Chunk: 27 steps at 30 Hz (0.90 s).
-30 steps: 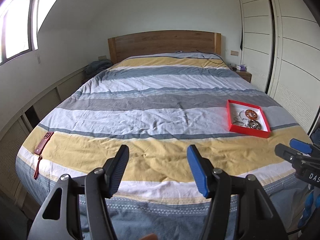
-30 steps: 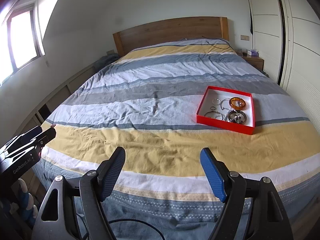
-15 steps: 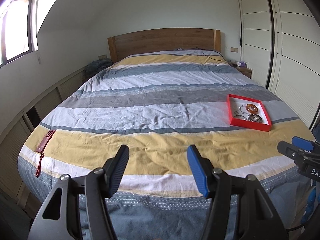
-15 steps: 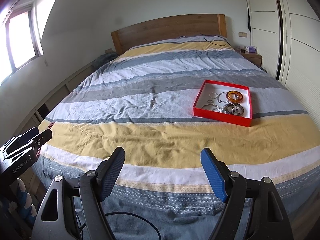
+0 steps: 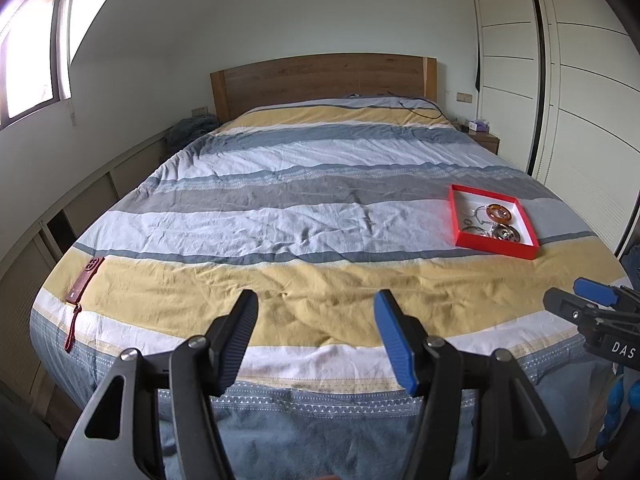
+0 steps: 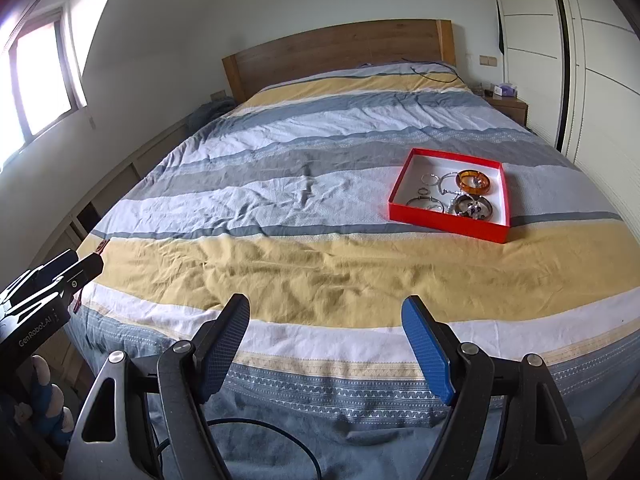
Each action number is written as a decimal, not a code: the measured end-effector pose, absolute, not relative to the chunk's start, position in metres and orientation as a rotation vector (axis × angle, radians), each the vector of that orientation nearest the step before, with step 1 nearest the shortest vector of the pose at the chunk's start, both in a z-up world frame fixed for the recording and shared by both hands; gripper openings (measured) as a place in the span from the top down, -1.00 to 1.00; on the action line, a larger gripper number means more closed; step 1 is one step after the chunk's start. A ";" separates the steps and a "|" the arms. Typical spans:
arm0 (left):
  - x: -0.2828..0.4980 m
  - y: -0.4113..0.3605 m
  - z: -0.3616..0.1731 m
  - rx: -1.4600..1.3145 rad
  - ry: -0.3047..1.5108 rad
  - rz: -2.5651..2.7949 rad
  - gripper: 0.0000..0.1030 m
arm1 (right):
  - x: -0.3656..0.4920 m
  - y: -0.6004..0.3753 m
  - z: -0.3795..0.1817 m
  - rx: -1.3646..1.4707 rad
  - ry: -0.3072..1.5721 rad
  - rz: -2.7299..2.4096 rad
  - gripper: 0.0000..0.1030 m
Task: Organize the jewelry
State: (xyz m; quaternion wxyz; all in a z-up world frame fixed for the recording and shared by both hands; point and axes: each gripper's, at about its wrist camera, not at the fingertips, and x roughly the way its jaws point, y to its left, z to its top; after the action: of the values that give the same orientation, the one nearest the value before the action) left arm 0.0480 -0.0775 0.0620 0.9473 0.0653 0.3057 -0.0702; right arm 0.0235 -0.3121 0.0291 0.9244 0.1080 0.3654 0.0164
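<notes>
Pulling back from the bed [image 5: 304, 208], both cameras now take in more of the foot end and the patterned hem than they did a second ago, and the red tray [image 6: 448, 222] sits smaller and farther up in each view. The left claw [image 5: 316, 334] hangs with its fingers spread and nothing between them; the right claw [image 6: 326, 340] is just as wide and just as bare. All the jewelry in view lies inside that tray on the right side of the bed: an orange bangle [image 6: 474, 180], a dark bracelet [image 6: 474, 206], and a few thin silver rings [image 6: 426, 202]. Nothing loose shows on the covers except a red phone case [image 5: 85, 280] near the left edge. My read: this retreat fits stepping away from a filled tray, or squaring up before sorting it.
</notes>
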 end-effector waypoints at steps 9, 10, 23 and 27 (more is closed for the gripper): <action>0.055 -0.079 0.053 0.138 0.647 -0.142 -0.13 | 0.028 -0.312 0.020 0.226 0.773 0.030 -0.51; 0.055 -0.079 0.052 0.139 0.650 -0.143 -0.13 | 0.028 -0.313 0.019 0.227 0.775 0.029 -0.51; 0.063 -0.082 0.040 0.139 0.689 -0.164 -0.13 | 0.033 -0.318 0.011 0.234 0.796 -0.002 -0.51; 0.065 -0.081 0.040 0.130 0.696 -0.163 -0.13 | 0.033 -0.317 0.011 0.222 0.796 -0.010 -0.53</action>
State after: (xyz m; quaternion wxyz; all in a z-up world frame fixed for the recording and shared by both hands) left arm 0.0647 -0.0809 0.0395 0.9348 0.0638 0.3403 -0.0795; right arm 0.0332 -0.3167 0.0109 0.9158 0.1078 0.3868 -0.0047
